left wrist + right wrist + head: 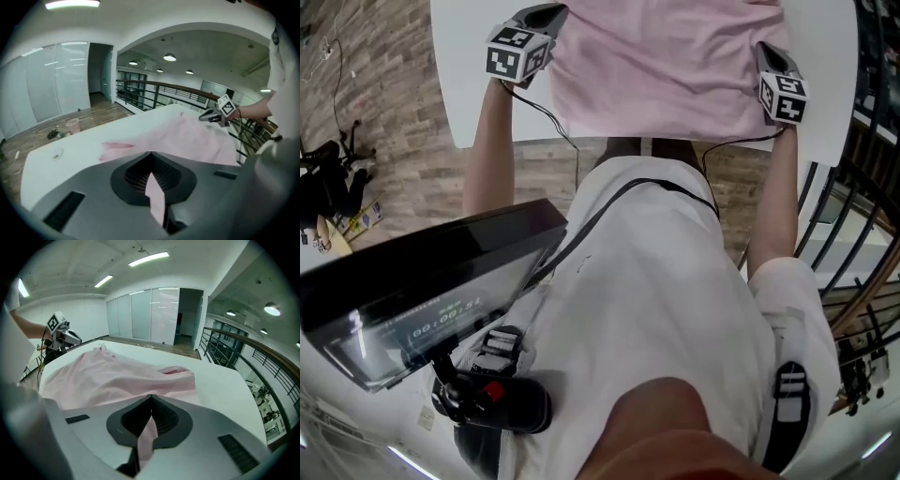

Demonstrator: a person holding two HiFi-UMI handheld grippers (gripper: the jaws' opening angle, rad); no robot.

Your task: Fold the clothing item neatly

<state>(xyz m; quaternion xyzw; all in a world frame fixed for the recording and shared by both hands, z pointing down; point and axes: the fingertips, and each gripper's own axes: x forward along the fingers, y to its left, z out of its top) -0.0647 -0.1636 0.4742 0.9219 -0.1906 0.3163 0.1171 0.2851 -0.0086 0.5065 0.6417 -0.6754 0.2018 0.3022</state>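
A pale pink garment lies loosely spread on the white table, its near hem by the front edge. My left gripper sits at the garment's near left corner and is shut on it. In the left gripper view a strip of pink cloth is pinched between the closed jaws. My right gripper is at the near right corner, shut on the cloth. A pink fold hangs from its closed jaws. Each gripper view shows the other gripper: the right gripper and the left gripper.
A dark screen on a mount hangs in front of the person's white-clothed body. A black railing runs along the table's right side. Wooden floor lies to the left, with a cup on it.
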